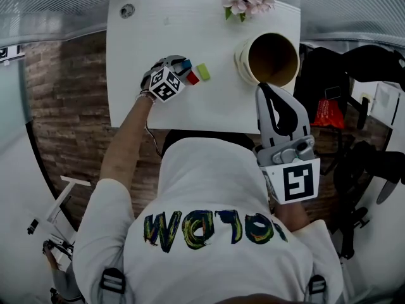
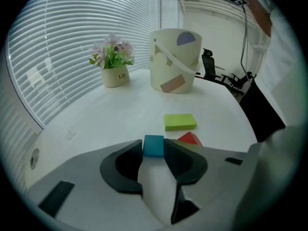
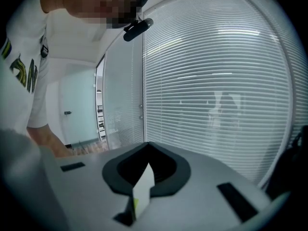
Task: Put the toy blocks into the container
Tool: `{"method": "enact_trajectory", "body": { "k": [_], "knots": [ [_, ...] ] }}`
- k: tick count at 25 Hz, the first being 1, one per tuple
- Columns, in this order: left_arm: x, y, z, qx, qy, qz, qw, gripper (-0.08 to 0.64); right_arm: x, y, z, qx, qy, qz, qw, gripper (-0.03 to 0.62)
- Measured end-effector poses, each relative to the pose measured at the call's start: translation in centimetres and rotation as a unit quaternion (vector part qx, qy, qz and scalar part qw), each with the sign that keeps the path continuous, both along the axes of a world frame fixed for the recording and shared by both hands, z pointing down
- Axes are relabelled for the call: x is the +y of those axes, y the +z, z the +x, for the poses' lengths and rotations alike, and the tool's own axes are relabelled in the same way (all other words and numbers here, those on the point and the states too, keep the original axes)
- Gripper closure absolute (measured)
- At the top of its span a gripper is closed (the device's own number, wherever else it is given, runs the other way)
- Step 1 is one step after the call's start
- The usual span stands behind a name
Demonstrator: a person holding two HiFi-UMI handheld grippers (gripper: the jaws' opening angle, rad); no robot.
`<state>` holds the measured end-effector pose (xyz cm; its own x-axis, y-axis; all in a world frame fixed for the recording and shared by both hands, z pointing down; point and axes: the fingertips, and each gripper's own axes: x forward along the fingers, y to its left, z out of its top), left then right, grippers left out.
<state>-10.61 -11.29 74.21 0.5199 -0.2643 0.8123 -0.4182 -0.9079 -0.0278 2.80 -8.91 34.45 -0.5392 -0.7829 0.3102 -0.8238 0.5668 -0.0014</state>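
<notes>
While its two dark jaws pressed on either side of a blue block [image 2: 153,143], the left gripper [image 2: 154,151] pointed down at the white table [image 2: 115,121], well short of the bucket [image 2: 175,61] that serves as the container. Whether the block rested on the tabletop or hung just above it could not be told.

A red block [image 2: 189,138] lay just beside the blue one, on the side nearer the bucket, partly hidden behind the right-hand jaw. A flat green block [image 2: 179,121] lay a little closer still to the bucket, apart from the other two. All three sat between the person and the bucket, to its left in the head view.

The bucket stood upright near the table's far right corner, its handle folded down against its wall, its mouth open. A small pot of pink flowers [image 2: 115,75] stood to the bucket's left, close to the window blinds [image 3: 216,81].

The right gripper [image 3: 147,146] was held in the air on the person's side of the bucket, near its rim, its jaws closed together at the tips with nothing between them.
</notes>
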Motion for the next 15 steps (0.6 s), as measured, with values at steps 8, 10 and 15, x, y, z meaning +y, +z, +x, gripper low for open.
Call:
{"method": "enact_trajectory", "body": {
  "k": [8,10,15],
  "knots": [
    [0.1,-1.2,0.4,0.014,-0.022,0.005,0.9996,0.419,0.0,0.6,0.4,0.005,-0.001,0.000,1.000,0.583],
    [-0.2,-2.1,0.5,0.024,-0.032,0.011,0.9991,0.419,0.0,0.6,0.5,0.006,-0.001,0.002,1.000,0.583],
    [-0.9,-4.9,0.3,0.040,-0.068,0.034,0.9963,0.419,0.0,0.2,0.7,0.008,0.000,0.007,1.000,0.583]
  ]
}}
